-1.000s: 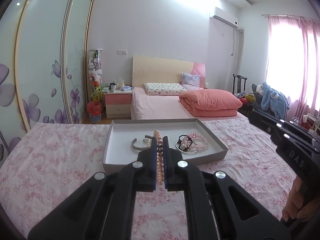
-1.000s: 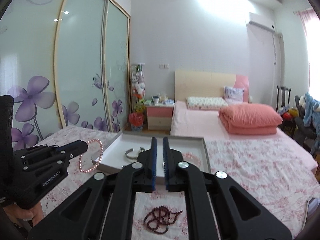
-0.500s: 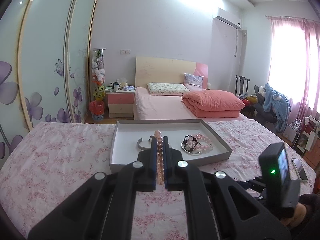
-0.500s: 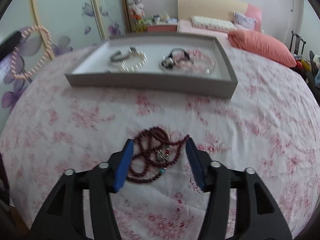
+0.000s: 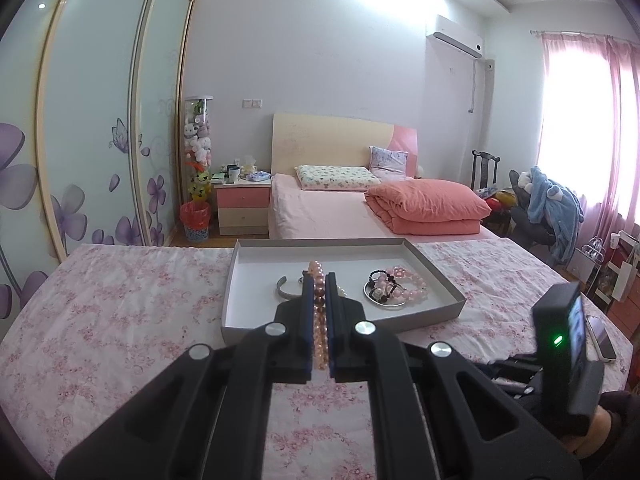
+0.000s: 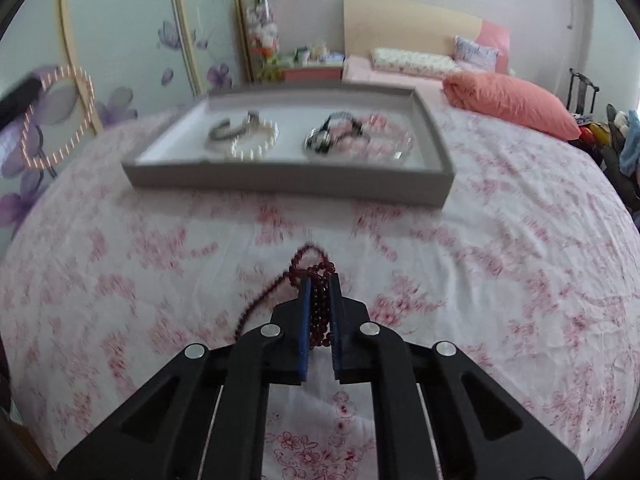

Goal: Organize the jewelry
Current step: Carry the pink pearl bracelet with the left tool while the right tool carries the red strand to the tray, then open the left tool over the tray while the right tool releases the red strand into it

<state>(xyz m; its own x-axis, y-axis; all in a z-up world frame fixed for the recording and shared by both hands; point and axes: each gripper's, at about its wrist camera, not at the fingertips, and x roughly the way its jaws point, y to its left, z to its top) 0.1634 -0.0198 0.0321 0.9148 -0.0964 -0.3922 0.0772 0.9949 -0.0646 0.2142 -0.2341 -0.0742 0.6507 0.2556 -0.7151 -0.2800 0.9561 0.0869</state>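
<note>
My left gripper (image 5: pixel 319 280) is shut on a pink bead bracelet (image 5: pixel 319 332), held above the bed in front of the grey tray (image 5: pixel 248 326). That bracelet also hangs as a pink loop (image 6: pixel 56 120) at the far left of the right wrist view. My right gripper (image 6: pixel 320 280) is low on the flowered bedspread, shut on a dark red bead necklace (image 6: pixel 320 308); a loop of it (image 6: pixel 308 256) trails ahead of the tips. The tray (image 6: pixel 280 184) holds a silver cuff (image 6: pixel 224 130), a pearl bracelet (image 6: pixel 256 148), and a small dish with black and pink bracelets (image 5: pixel 394 286).
The flowered bedspread (image 6: pixel 520 280) surrounds the tray on all sides. A phone (image 5: pixel 600 336) lies at the bed's right edge. The right-hand tool with a green light (image 5: pixel 558 340) shows at lower right of the left wrist view. A second bed with an orange quilt (image 5: pixel 428 208) stands behind.
My right gripper dropped and tipped down to the bedspread, opened around the dark red necklace, then shut on it. My left gripper stayed put with the pink bracelet.
</note>
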